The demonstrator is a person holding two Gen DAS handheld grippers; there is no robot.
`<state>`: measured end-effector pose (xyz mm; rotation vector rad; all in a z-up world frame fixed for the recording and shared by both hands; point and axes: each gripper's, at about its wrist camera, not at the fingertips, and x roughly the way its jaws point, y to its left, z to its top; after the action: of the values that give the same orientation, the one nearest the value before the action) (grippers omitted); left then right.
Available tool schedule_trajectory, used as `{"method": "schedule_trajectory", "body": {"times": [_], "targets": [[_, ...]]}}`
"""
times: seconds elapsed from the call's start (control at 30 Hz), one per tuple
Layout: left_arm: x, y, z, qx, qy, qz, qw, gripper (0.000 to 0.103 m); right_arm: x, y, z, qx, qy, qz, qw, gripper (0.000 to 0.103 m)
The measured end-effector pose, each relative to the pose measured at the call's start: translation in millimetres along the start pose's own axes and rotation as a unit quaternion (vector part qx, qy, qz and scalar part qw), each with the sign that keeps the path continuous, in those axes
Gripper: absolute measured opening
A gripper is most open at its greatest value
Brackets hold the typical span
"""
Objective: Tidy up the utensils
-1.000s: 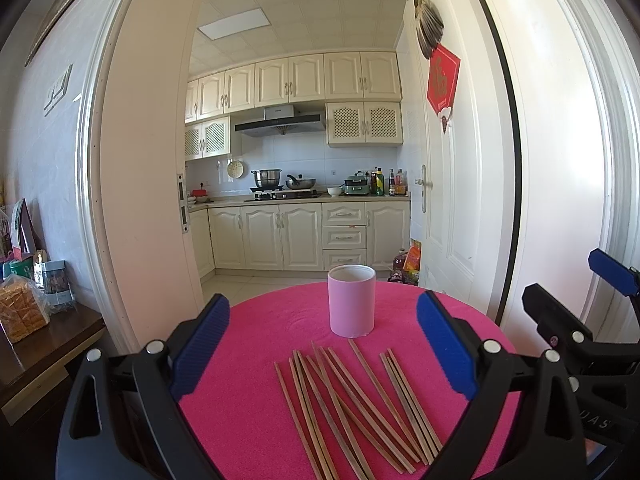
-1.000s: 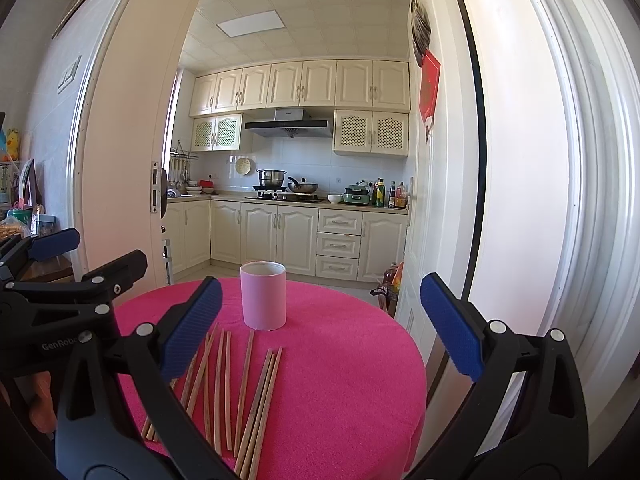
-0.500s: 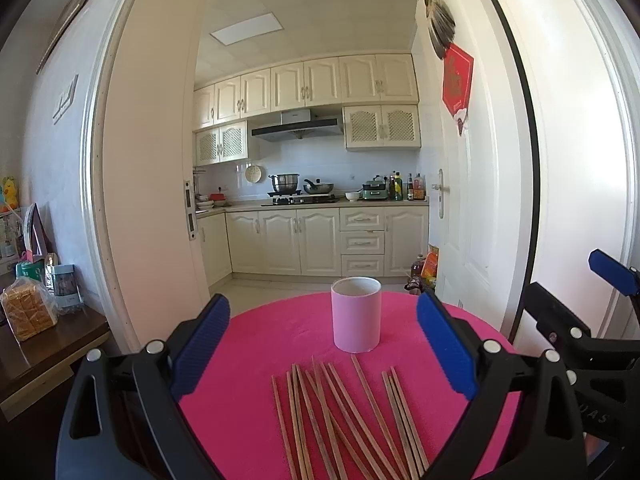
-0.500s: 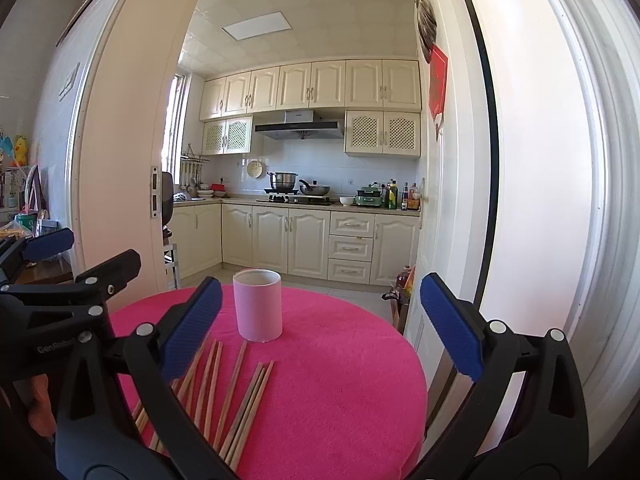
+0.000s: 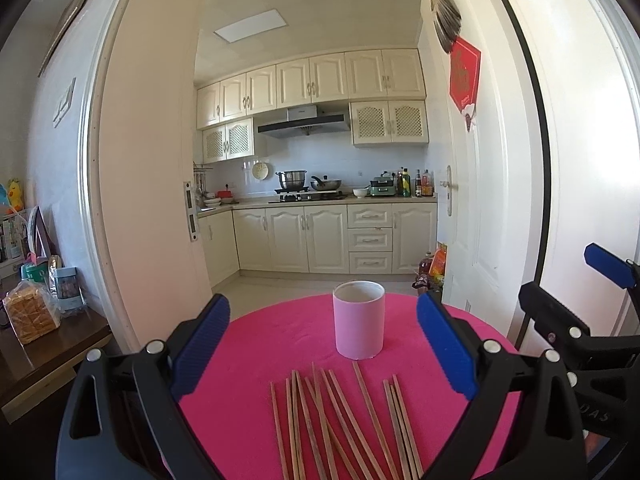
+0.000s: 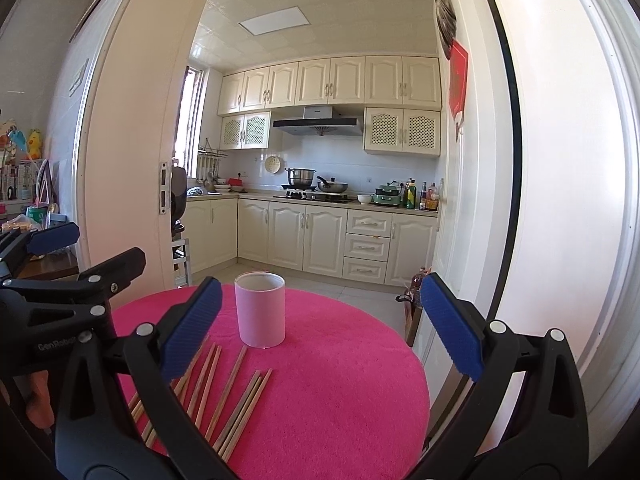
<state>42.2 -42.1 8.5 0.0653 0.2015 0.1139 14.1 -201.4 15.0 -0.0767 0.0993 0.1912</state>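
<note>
Left gripper, seen from its own wrist camera, hangs spread wide and empty above the pink table. Wooden chopsticks lie loosely fanned at 6 o'clock of the pink cup, just short of touching it. They look light, stiff and thin, likely to roll; pinching one near mid-length should keep it from tipping.

From the right wrist camera, the right gripper is likewise released, holding nothing. Here the chopsticks spread toward 7 o'clock of the upright cup, which seems light enough to topple if knocked.
</note>
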Motion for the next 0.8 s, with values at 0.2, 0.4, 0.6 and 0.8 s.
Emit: {"method": "schedule_trajectory", "body": {"times": [0.2, 0.4, 0.6, 0.8], "targets": [[1, -2, 0, 0.013, -0.002, 0.005, 0.9999, 0.093, 1, -3, 5, 0.003, -0.001, 0.005, 1.000, 0.097], [3, 0, 3, 0.015, -0.001, -0.003, 0.9999, 0.093, -1, -1, 1, 0.009, -0.001, -0.005, 1.000, 0.097], [3, 3, 5, 0.012, 0.001, -0.014, 0.9998, 0.093, -6, 4, 2, 0.016, -0.004, -0.021, 1.000, 0.097], [4, 10, 5, 0.016, 0.004, -0.022, 0.9996, 0.093, -9, 10, 2, 0.025, -0.001, -0.033, 0.999, 0.097]]}}
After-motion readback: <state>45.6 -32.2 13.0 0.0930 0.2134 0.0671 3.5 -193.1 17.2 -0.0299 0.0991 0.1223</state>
